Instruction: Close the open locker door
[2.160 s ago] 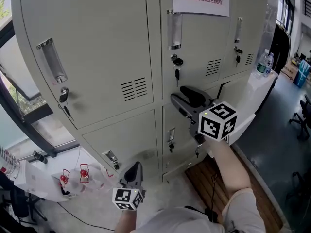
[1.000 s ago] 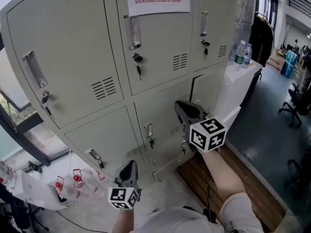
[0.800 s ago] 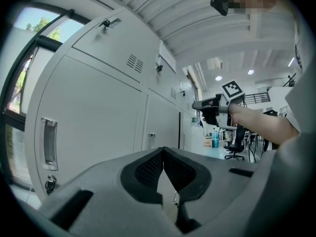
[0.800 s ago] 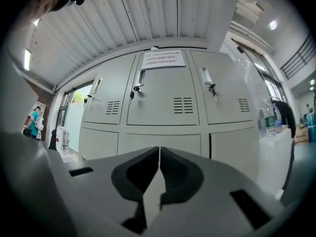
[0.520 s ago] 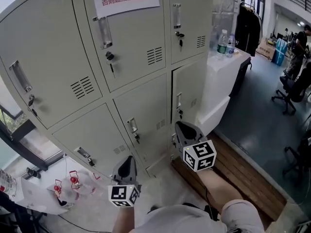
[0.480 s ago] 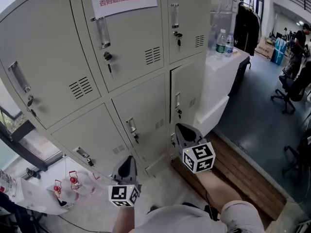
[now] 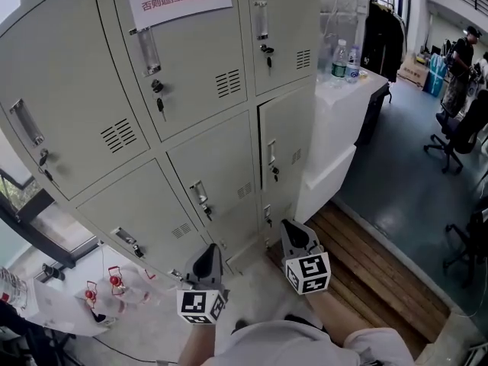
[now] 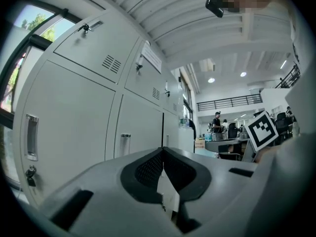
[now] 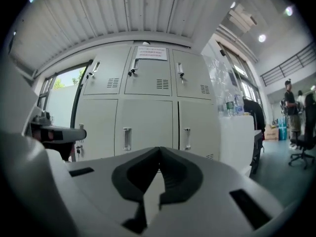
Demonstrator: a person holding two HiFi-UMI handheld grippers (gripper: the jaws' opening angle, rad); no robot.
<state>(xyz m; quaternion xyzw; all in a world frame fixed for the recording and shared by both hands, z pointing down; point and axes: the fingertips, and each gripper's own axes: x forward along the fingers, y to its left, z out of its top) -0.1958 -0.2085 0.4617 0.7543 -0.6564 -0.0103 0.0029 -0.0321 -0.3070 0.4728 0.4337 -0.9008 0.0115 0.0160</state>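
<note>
The grey lockers [image 7: 191,128] fill the head view. Their lower right door [image 7: 288,147] lies about flush with its frame, a thin dark line along its left and top edges. My right gripper [image 7: 297,235] hangs low in front of that column, clear of the door. Its jaws are closing the last bit, tips together with nothing between them. The right gripper view shows the same door [image 9: 197,127] beyond my right gripper [image 9: 159,150]. My left gripper [image 7: 207,264] is shut and empty, low by the bottom lockers [image 8: 138,127], its tips [image 8: 163,150] meeting.
A white counter [image 7: 335,128] with water bottles [image 7: 343,58] adjoins the lockers on the right. A wooden platform [image 7: 366,258] runs below it. Office chairs [image 7: 457,139] and a person [image 7: 462,52] are at the far right. Small red items [image 7: 114,279] lie at the lower left.
My right gripper has dropped from door height to near the floor and drawn back from the lockers. The left gripper has barely moved. The view has pulled back.
</note>
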